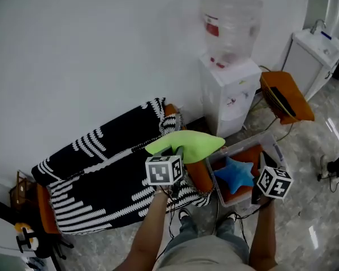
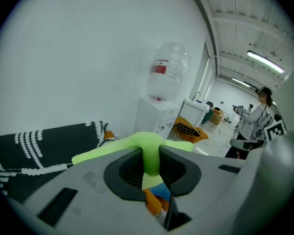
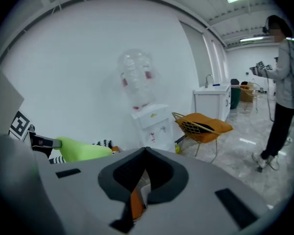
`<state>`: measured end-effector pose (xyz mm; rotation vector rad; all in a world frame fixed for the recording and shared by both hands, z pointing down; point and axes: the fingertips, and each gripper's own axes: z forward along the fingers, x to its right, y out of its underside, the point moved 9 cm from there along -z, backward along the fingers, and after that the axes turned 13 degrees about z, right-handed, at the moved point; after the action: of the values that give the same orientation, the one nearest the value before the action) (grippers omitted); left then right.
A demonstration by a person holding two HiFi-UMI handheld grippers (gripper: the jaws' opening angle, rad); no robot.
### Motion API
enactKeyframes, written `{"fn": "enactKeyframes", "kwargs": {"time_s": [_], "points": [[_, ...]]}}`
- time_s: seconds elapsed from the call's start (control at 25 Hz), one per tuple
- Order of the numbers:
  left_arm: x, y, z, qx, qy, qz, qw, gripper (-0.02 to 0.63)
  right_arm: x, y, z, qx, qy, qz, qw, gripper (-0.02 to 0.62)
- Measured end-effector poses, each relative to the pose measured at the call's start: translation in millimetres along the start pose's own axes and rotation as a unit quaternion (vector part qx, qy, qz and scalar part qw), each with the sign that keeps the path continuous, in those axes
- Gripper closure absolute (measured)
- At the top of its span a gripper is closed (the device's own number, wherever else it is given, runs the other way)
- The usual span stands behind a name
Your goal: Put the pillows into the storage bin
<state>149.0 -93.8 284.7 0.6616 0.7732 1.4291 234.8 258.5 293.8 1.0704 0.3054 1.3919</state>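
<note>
Here, the left gripper is clenched on a narrow limb of the green pillow. The pillow hangs in the air above the end of the striped sofa, just beside the storage bin and not yet over it. The right gripper has its jaws drawn together at the tips. It appears to carry nothing, though the orange and white patch low in the gap is hard to place and is probably the bin below. A blue star pillow already lies in the bin on an orange cushion.

Handling: the green pillow looks light and soft, its limb pinched thin between the pads while the rest keeps its shape with little sag. Such stuffing yields, so a limb or seam is the sensible place to take hold. The fabric seems unlikely to slip, nothing is fragile, and one gripper should suffice.
</note>
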Motion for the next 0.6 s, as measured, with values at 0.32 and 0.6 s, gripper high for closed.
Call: {"fn": "enactKeyframes", "kwargs": {"time_s": [0.32, 0.6], "points": [[94, -33, 42, -0.003, 0.091, 0.072, 0.9932, 0.552, 90, 2, -63, 0.031, 0.069, 0.073, 0.994, 0.594], [177, -36, 73, -0.019, 0.161, 0.109, 0.9808, 0.552, 150, 10, -123, 0.044, 0.125, 0.103, 0.986, 0.594]]}}
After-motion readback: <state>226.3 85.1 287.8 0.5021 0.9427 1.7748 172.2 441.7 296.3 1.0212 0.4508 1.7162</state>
